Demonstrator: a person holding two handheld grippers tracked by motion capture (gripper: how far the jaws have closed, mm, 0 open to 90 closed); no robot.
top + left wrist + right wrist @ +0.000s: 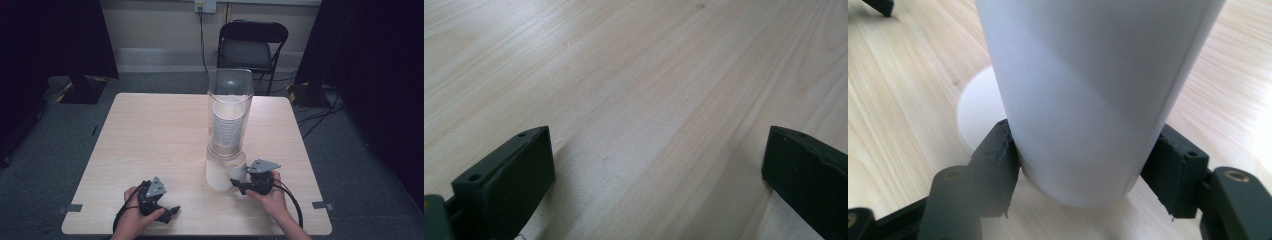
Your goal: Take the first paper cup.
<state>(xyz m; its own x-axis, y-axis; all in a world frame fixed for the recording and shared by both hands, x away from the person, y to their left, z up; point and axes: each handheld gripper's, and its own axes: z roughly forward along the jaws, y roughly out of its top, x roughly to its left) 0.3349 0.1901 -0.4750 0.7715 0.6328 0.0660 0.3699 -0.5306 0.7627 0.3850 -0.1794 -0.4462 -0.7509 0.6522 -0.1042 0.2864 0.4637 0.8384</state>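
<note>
A white paper cup (1088, 100) was clamped between the fingers of the right gripper (239, 185), just below the clear cup dispenser (229, 115) and apparently already pulled free. Setting it on the tabletop (150, 140) seemingly remained. The left gripper (167, 210) rested released, its fingers apart and grasping nothing.

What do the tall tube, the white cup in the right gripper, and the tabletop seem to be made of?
Tall tube: clear glossy plastic, likely; the stacked cups inside show through.
White cup: matte, opaque, thin-walled; paper or plastic, I cannot tell which.
Tabletop: pale wood or wood-look laminate, smooth, with visible grain lines.
</note>
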